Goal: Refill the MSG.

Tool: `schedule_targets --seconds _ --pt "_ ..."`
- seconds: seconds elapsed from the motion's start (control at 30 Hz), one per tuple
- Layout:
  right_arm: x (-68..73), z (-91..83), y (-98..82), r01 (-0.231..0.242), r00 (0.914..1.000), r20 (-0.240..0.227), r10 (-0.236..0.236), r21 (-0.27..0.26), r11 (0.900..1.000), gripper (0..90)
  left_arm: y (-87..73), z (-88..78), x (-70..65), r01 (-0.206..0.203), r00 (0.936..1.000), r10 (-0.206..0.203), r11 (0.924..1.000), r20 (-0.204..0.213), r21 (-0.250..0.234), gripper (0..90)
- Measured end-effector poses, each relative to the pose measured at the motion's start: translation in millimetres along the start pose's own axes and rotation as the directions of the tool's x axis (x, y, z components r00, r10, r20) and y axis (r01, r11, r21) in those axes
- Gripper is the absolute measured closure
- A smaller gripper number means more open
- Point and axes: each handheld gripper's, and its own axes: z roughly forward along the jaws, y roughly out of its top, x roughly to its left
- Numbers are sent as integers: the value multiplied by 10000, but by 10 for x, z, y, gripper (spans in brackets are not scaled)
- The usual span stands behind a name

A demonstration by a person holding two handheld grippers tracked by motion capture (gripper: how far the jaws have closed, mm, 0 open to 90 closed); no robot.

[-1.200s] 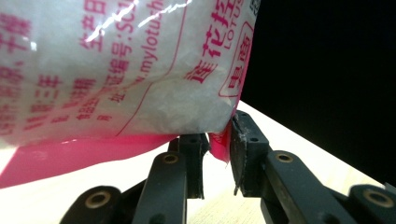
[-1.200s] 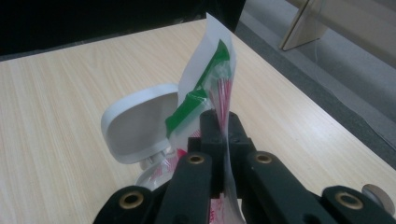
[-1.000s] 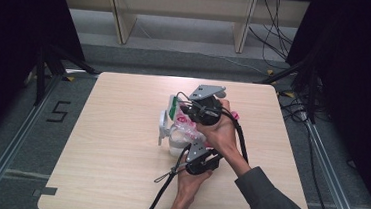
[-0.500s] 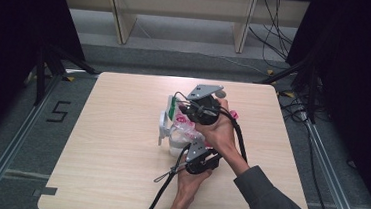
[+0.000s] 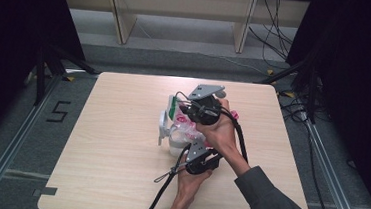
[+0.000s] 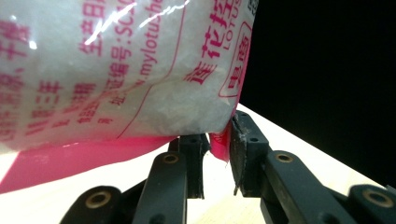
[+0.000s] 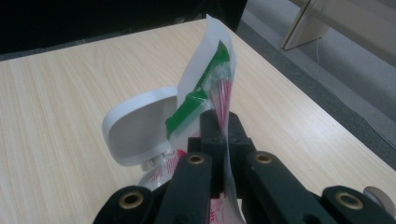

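**High view: bag held over the open container by both grippers, pour not yet shown**

High view puts the work at the middle of the table; a clear plastic bag of white granules with pink print is held between both grippers just above a white container whose lid stands flipped open; so the opening and lifting look done, while tipping the contents in seems to be what is left; no granules can be seen falling.

Right gripper has its jaws pressed fully together on the bag's top edge, near the green strip; left gripper has its jaws set narrow, pinching the pink bottom corner of the bag, with the filled part bulging just above them.
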Motion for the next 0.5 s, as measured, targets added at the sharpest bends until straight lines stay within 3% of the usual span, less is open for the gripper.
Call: schedule_targets --seconds 0.1,0.27,0.4,0.47,0.5 --pt "-15 -8 6 193 9997 -148 -193 -35 9998 900 8 -1 5 -12 10000 12 10000 46 -5 755" --pt "2 -5 12 4 10000 6 -4 -7 10000 900 22 1 7 -20 10000 20 10000 45 -5 756" --pt "-1 22 12 272 9996 -102 -271 84 9996 900 18 16 5 28 9999 -28 10000 98 -43 756" --pt "4 13 10 -43 10000 -72 42 -74 10000 900 22 7 5 -11 10000 11 10000 88 -53 756" --pt "-13 7 14 108 9999 -133 -108 -37 9999 900 19 7 8 -6 9999 7 10000 101 -42 756"
